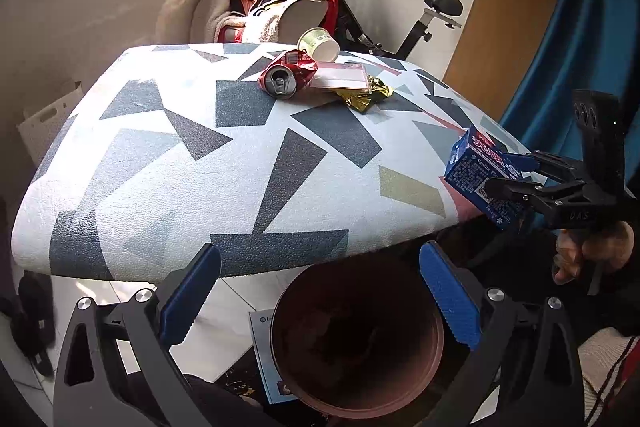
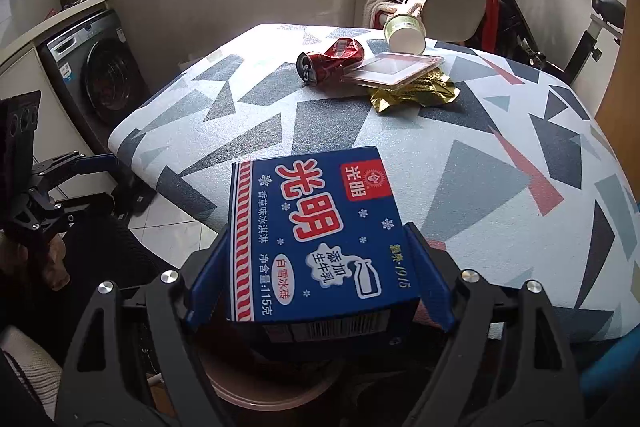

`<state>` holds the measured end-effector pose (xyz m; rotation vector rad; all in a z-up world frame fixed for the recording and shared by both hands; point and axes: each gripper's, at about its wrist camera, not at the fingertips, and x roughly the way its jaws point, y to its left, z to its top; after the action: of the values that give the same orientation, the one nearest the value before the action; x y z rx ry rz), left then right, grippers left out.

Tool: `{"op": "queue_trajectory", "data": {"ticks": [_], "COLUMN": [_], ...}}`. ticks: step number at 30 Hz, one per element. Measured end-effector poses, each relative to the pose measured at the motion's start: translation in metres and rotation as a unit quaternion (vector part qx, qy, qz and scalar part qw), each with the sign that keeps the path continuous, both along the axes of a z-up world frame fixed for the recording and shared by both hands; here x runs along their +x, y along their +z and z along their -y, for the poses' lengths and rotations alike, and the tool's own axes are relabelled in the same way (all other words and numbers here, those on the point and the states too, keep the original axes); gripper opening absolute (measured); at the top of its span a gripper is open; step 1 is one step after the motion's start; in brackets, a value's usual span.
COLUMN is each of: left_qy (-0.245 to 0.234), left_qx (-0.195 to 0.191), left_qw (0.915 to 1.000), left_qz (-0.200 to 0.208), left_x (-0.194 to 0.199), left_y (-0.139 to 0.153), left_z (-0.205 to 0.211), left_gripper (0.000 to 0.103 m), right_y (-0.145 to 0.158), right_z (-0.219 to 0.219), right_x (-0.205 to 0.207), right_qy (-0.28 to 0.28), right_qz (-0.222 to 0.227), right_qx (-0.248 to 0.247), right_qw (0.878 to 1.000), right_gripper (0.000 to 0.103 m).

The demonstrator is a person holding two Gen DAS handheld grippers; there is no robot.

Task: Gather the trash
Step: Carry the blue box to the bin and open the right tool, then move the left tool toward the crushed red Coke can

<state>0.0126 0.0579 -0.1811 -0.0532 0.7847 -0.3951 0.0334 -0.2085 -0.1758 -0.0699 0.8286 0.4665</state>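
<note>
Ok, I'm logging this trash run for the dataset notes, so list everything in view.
ice cream box: one, blue with red and white print, clamped in the right gripper above the bin
crushed can: one, red, far side of the table
paper cup: one, cream and green, tipped over behind the can
flat plastic container: one, clear pinkish, beside the can
foil wrapper: one, gold, under the container
table: one, white cloth with grey and pink shapes
bin: one, brownish, on the floor by the table edge
washing machine: one, grey, left background
exercise bike: one, black, back right
left gripper: open, empty
right gripper: shut on the box
</note>
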Motion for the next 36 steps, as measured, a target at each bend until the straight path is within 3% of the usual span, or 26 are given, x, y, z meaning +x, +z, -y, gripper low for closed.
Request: {"op": "queue_trajectory", "data": {"ticks": [11,31,36], "left_qy": [0.041,0.052,0.053], "left_qx": [-0.028,-0.039,-0.039], "left_qw": [0.9987,0.9974,0.9974], "left_qz": [-0.014,-0.032,-0.032], "left_x": [0.004,0.009,0.009], "left_y": [-0.008,-0.015,-0.015], "left_z": [-0.017,-0.022,-0.022], "left_gripper": [0.097,0.097,0.097], "right_y": [-0.013,-0.028,-0.029], "right_z": [-0.027,-0.047,-0.052], "right_x": [-0.017,-0.024,-0.027], "right_qy": [0.034,0.074,0.079], "right_qz": [-0.023,-0.045,-0.041], "right_qx": [-0.018,-0.037,-0.052], "right_qw": [0.999,0.996,0.995], "right_gripper": [0.081,0.082,0.092]}}
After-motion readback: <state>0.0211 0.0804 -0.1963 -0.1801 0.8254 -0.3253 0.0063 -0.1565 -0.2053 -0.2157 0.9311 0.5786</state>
